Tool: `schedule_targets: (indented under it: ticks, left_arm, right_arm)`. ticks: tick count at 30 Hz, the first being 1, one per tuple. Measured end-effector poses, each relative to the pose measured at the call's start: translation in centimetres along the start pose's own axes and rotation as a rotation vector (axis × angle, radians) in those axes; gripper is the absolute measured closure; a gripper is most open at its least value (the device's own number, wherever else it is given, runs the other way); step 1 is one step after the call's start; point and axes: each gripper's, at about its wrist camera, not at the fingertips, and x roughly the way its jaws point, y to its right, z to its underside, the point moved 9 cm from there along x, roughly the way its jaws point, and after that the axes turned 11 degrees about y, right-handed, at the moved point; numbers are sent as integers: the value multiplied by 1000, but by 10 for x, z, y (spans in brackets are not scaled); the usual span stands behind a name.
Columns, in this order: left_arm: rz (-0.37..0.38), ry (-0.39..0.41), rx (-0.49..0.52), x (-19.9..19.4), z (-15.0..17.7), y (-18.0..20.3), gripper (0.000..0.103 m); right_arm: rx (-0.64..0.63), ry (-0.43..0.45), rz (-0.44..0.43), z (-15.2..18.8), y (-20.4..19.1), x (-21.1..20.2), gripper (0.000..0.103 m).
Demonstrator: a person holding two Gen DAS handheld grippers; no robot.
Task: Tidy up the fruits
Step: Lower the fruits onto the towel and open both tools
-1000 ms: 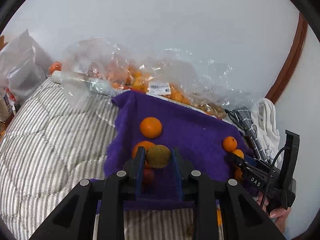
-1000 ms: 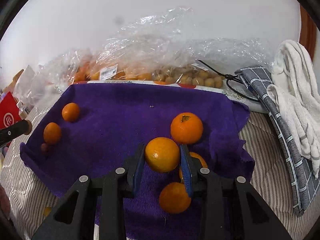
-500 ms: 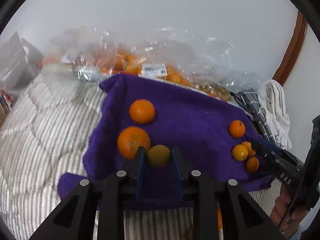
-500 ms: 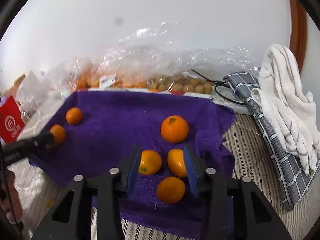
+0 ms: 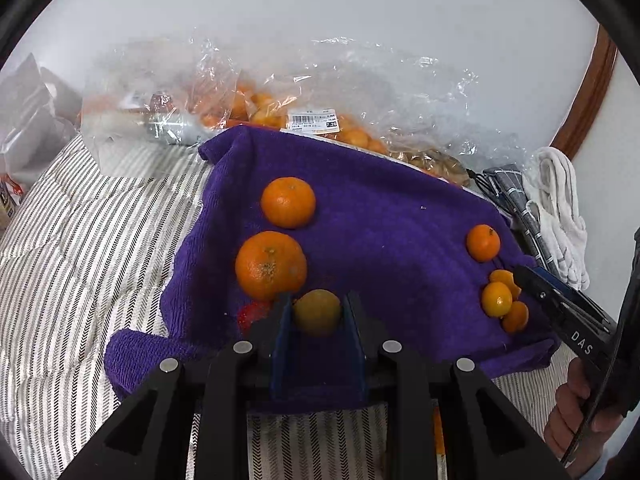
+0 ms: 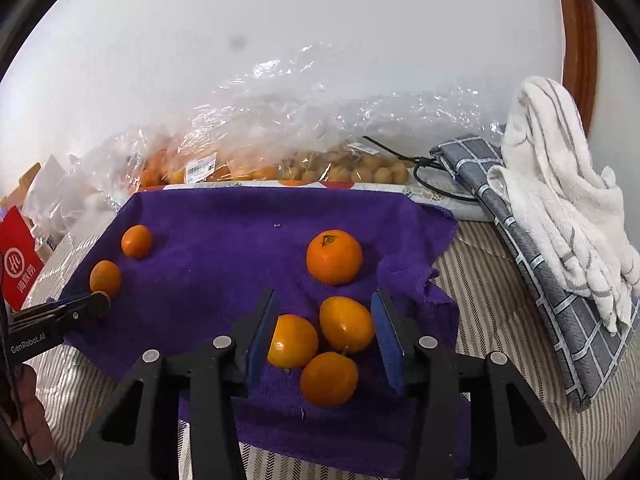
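Our left claw (image 5: 317,312) is clamped on a dull yellow-green fruit (image 5: 317,311), its blue pads pressing both sides, low over the near edge of the purple towel (image 5: 384,216). Just beyond it on the left of the towel lie two oranges, a big one (image 5: 271,265) touching the claw's left finger and a second (image 5: 288,202) farther back. A small red thing (image 5: 252,314) peeks out beside the left finger (we cannot tell what it is).

Our right claw (image 6: 325,330) stands open, its jaws having just been spreading, over three small orange fruits (image 6: 328,344) bunched together on the near right of the towel; two of them sit between the pads and the pads do not press them, though the left pad hides the edge of one. A larger orange (image 6: 334,256) rests just beyond them.

Far behind the towel, clear plastic bags (image 6: 280,136) of more fruit lean against the wall. A white towel (image 6: 560,200) and a grey checked cloth (image 6: 532,264) lie to the right, all on a striped bedcover (image 5: 80,240). A hand (image 5: 576,420) shows at the right edge of the left view.
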Motion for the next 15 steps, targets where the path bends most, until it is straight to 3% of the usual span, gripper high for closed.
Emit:
schedule_targets:
  ticks: [4,8,15]
  left_arm:
    - [16,-9,-13,-2,0,0,74]
    - [38,-1,-25,-7,-2,1,61]
    - [41,54,-3,-25,-11,6,54]
  right_arm:
    - [-4,11,10,-1,-2,-2,55]
    - [1,-17,52,0,-1,-8,55]
    - [36,-12,90,0,7,-44,55]
